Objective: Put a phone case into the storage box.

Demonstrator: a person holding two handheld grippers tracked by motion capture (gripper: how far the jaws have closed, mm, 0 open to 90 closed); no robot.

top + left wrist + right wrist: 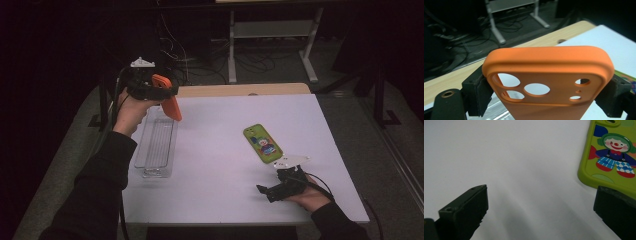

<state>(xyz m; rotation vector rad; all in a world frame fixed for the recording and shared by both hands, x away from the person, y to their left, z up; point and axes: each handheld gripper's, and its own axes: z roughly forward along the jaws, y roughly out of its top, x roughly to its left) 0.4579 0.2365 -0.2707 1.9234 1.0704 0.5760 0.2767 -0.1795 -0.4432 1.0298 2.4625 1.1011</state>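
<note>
At the left of the high view, the left gripper [167, 95] is raised above the far end of a clear plastic tray [156, 148] that lies on the white table [225, 195]. Its jaws pinch an orange phone case [169, 102] by its two long edges, and the case hangs tilted over the tray without touching it. In the left gripper view the orange phone case [549, 75] shows its camera end, with three round openings in a raised frame and several smaller holes beside them; it bears no logo or lettering that can be read.

Further right, a green phone case [262, 143] lies flat on the table. It carries a printed cartoon clown with green hair, a red nose and blue dungarees, among coloured dots, but no readable writing.

At the right, near the table's front edge, the right gripper [263, 190] rests low with its jaws spread wide and nothing between them, just beside the green phone case [611, 157].
</note>
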